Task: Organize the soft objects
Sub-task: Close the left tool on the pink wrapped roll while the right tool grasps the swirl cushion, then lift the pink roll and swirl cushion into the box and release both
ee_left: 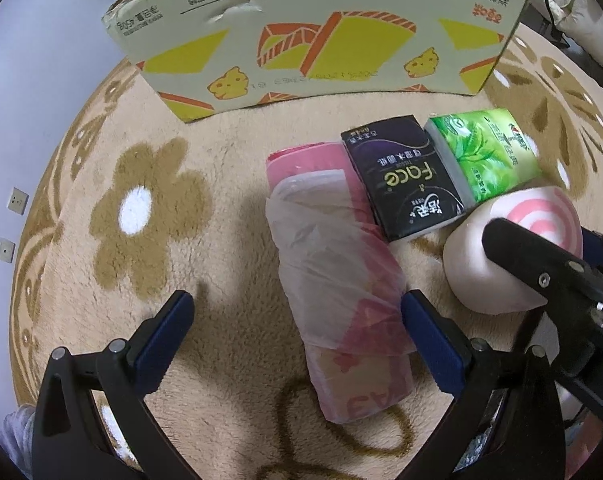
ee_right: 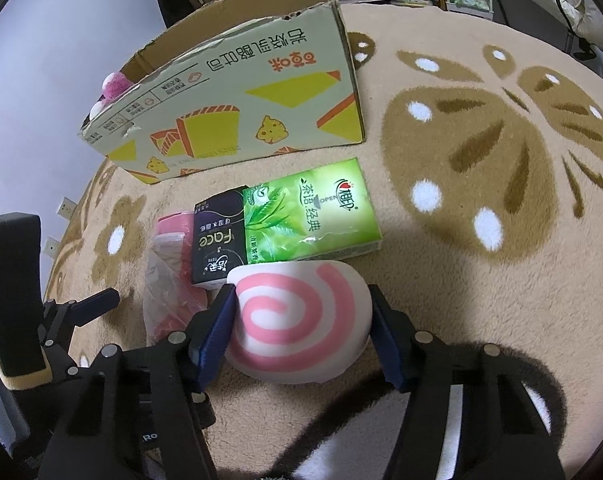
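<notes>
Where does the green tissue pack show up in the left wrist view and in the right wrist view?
Left wrist view: the green tissue pack lies right of centre, upper half, behind the pink swirl toy.
Right wrist view: it sits at mid-frame, just above the swirl toy between the right tongs.
Shared landmark: the black tissue pack lies against its left side in both views, and the cardboard box stands behind.

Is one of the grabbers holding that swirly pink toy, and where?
Yes. The right gripper squeezes the pink-swirl squishy by its two sides. The left gripper holds nothing.
</notes>
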A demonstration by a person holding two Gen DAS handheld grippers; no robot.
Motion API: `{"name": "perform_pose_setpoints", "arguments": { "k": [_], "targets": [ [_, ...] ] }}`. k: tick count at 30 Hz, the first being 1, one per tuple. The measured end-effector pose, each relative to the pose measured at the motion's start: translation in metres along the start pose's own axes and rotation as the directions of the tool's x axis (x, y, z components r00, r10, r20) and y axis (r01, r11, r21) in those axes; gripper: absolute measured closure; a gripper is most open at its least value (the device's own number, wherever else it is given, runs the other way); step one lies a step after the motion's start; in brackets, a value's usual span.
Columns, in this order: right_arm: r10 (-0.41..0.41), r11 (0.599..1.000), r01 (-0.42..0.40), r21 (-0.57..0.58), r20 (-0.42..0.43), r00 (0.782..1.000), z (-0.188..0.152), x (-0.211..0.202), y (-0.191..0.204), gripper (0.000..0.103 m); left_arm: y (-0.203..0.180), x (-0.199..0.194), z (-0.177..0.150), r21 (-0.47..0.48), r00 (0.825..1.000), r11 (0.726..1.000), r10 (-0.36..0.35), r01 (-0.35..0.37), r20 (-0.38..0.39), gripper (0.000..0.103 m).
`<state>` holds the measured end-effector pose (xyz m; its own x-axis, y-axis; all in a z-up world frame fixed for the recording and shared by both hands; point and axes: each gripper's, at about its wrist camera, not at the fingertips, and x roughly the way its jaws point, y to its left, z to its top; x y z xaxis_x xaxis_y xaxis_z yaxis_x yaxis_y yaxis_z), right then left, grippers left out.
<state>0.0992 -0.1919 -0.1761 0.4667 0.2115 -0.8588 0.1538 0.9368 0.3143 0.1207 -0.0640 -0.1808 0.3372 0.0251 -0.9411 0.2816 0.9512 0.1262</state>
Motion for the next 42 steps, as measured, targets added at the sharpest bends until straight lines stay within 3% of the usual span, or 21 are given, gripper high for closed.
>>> {"name": "perform_pose_setpoints", "arguments": {
  "k": [8, 13, 18, 22, 32, 37, 42],
  "targets": [
    [0.008, 1.000, -0.008, 0.001, 0.006, 1.000, 0.000, -0.001, 0.001, 0.043, -0.001, 0.007, -0.001, 0.022, 1.000, 1.000, -0.002, 0.002, -0.012, 0.004],
    [0.001, 1.000, -0.001, -0.007, 0.013, 1.000, -0.001, -0.003, 0.002, 0.043, -0.002, 0.008, -0.001, 0.020, 0.999, 0.999, -0.050, 0.050, -0.017, 0.023],
    [-0.023, 1.000, 0.023, -0.017, 0.029, 0.999, 0.000, -0.005, 0.004, 0.045, -0.005, 0.005, -0.003, 0.030, 0.996, 0.996, -0.085, 0.085, -0.008, 0.033],
    [-0.036, 0.999, 0.037, -0.014, 0.052, 0.998, 0.001, -0.009, 0.002, 0.050, -0.007, 0.001, -0.003, 0.030, 0.997, 0.996, -0.080, 0.080, 0.003, 0.057],
    [-0.015, 1.000, 0.018, -0.024, 0.100, 0.995, 0.001, -0.021, 0.002, 0.052, 0.003, -0.009, -0.005, -0.018, 0.996, 0.997, -0.081, 0.082, 0.039, 0.064],
    [0.002, 1.000, 0.001, -0.019, 0.124, 0.992, 0.000, -0.029, 0.002, 0.052, 0.015, -0.021, -0.009, -0.050, 0.993, 0.994, -0.094, 0.098, 0.077, 0.085],
    [0.009, 1.000, -0.007, -0.013, 0.127, 0.992, -0.001, -0.029, 0.001, 0.052, 0.012, -0.023, -0.008, -0.033, 0.989, 0.991, -0.127, 0.130, 0.080, 0.088]
  ]
}}
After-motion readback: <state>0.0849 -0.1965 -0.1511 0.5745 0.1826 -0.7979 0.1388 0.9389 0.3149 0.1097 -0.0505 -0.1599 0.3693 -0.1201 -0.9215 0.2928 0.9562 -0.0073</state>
